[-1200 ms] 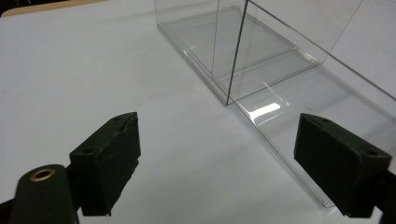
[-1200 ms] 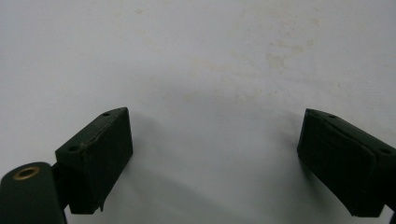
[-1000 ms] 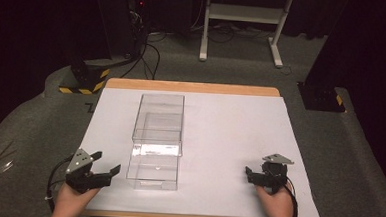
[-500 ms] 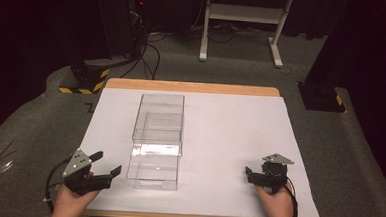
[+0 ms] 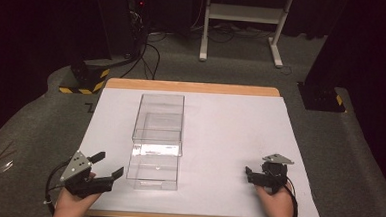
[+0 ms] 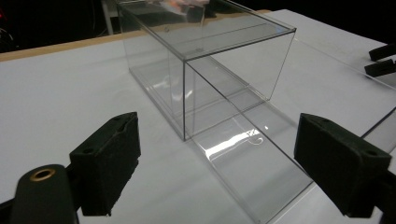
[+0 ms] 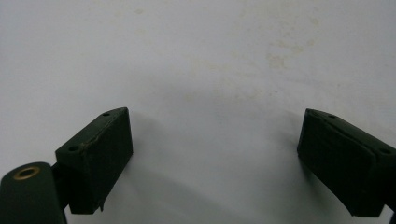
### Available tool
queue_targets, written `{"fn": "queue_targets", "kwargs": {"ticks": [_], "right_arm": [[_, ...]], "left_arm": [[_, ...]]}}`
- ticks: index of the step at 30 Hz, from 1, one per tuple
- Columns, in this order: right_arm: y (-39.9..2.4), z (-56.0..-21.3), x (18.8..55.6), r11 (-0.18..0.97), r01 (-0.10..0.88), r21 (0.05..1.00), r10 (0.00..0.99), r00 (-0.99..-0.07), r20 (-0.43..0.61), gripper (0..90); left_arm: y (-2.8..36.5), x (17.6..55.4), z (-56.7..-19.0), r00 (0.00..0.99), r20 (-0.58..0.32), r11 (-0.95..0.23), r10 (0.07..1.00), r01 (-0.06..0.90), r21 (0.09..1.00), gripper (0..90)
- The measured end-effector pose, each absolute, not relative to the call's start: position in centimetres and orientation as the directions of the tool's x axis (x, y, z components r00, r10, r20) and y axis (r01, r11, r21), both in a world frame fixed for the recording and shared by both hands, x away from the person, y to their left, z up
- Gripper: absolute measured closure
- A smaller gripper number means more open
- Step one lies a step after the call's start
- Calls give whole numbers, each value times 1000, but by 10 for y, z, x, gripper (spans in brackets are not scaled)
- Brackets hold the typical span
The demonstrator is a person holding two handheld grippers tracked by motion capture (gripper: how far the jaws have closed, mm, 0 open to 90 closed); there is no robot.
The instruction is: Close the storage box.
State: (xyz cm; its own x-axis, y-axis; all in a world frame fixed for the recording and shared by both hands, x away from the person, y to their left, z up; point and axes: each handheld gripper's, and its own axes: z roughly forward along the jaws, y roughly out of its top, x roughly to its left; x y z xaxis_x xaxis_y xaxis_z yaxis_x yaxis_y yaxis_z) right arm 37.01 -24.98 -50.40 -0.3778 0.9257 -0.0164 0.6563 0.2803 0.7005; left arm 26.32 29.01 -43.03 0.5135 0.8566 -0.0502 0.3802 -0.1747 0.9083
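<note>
A clear plastic box (image 5: 160, 114) lies lengthwise on the white sheet (image 5: 230, 130), left of centre. Its clear drawer (image 5: 153, 169) is pulled out toward the near edge. My left gripper (image 5: 110, 164) rests at the near left corner, open, its jaws pointing at the drawer's left side. In the left gripper view the box (image 6: 210, 51) and drawer (image 6: 261, 172) lie ahead between the wide-open pads (image 6: 112, 163), untouched. My right gripper (image 5: 248, 175) sits at the near right, open and empty. It hangs over bare sheet (image 7: 210, 70) in the right gripper view.
The wooden table edge (image 5: 192, 87) borders the sheet. Behind the table on the carpet stand a white frame (image 5: 240, 21), cables (image 5: 149, 51) and a yellow-black striped base (image 5: 85, 80). The right half of the sheet holds only my right gripper.
</note>
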Motion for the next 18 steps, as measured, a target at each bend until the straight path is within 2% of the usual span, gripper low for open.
{"fn": "queue_targets", "kwargs": {"ticks": [18], "right_arm": [[-250, -504, 370, 280, 657, 700, 926, -378, -16, 100]], "left_arm": [[271, 260, -435, 571, -56, -207, 819, 386, 899, 149]]}}
